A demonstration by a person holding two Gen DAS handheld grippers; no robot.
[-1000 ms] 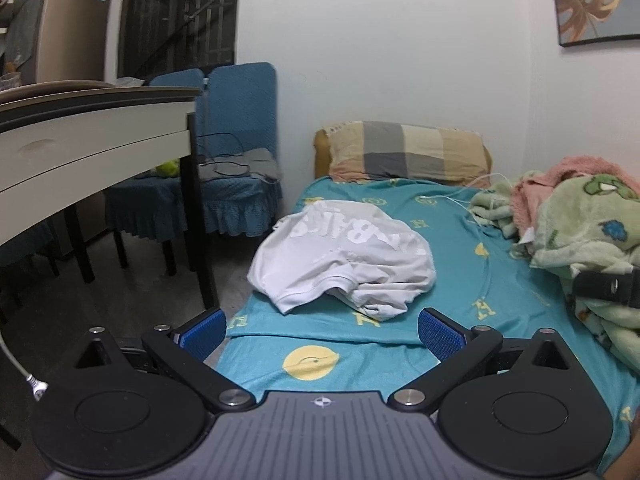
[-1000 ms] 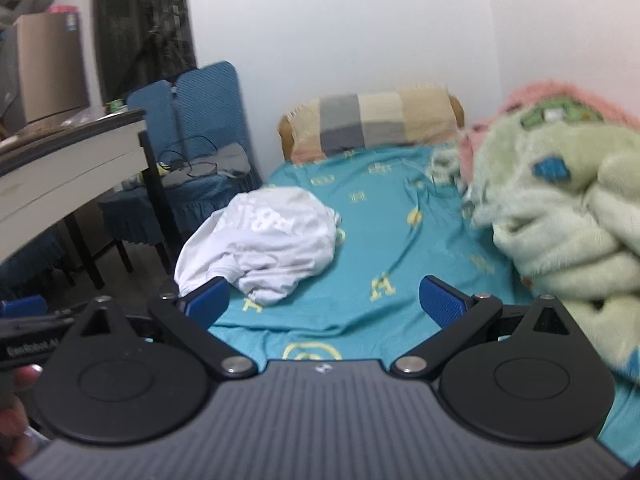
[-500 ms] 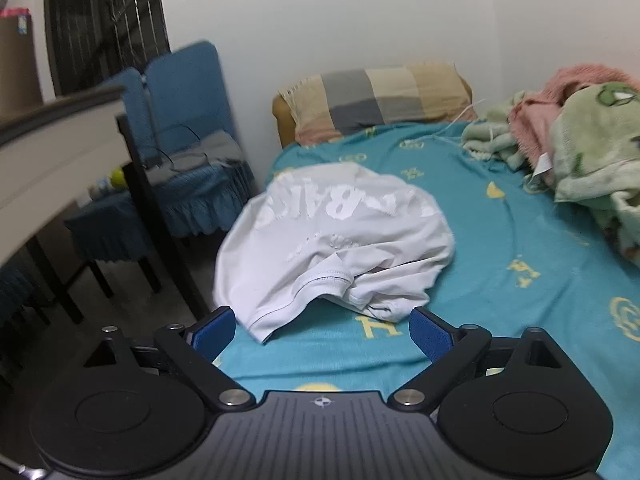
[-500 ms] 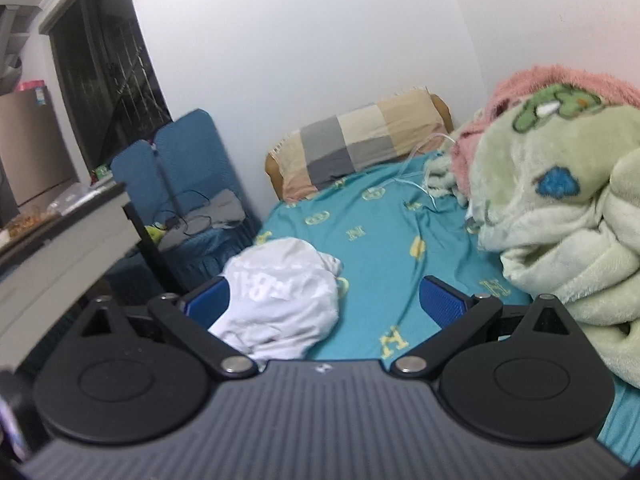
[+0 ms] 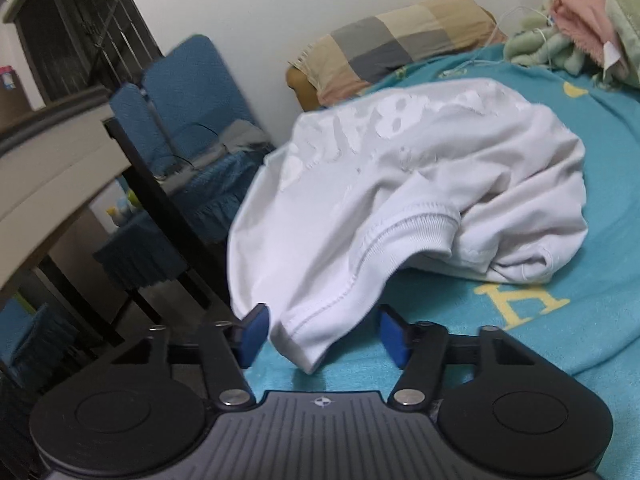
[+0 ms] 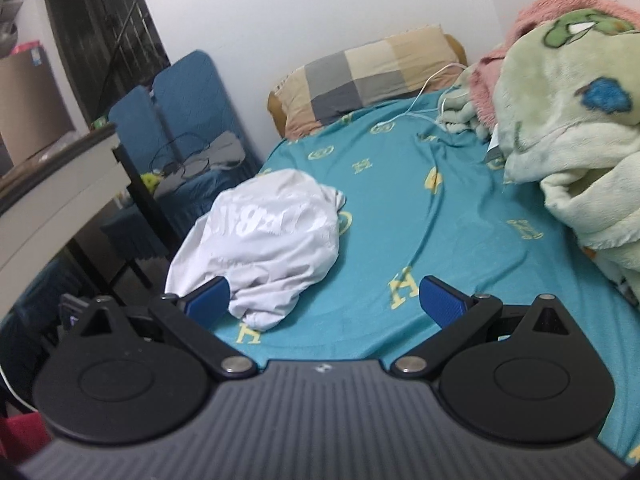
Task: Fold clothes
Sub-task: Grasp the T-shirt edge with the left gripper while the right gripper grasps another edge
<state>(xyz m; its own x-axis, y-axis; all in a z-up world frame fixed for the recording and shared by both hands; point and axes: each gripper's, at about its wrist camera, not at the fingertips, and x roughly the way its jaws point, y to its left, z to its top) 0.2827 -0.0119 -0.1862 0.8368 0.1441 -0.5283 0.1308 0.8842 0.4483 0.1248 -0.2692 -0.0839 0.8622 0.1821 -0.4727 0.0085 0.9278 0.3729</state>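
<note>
shirt: white, crumpled heap on teal bed, near its edge. left gripper: jaws apart, empty, shirt's hem corner between the pads. right gripper: wide open, empty; shirt at 11 o'clock.

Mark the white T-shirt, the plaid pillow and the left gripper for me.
white T-shirt [image 5: 400, 184], left wrist view, crumpled body.
plaid pillow [image 6: 360, 80], right wrist view, checked face.
left gripper [image 5: 320, 334], left wrist view, gap between fingers.
</note>
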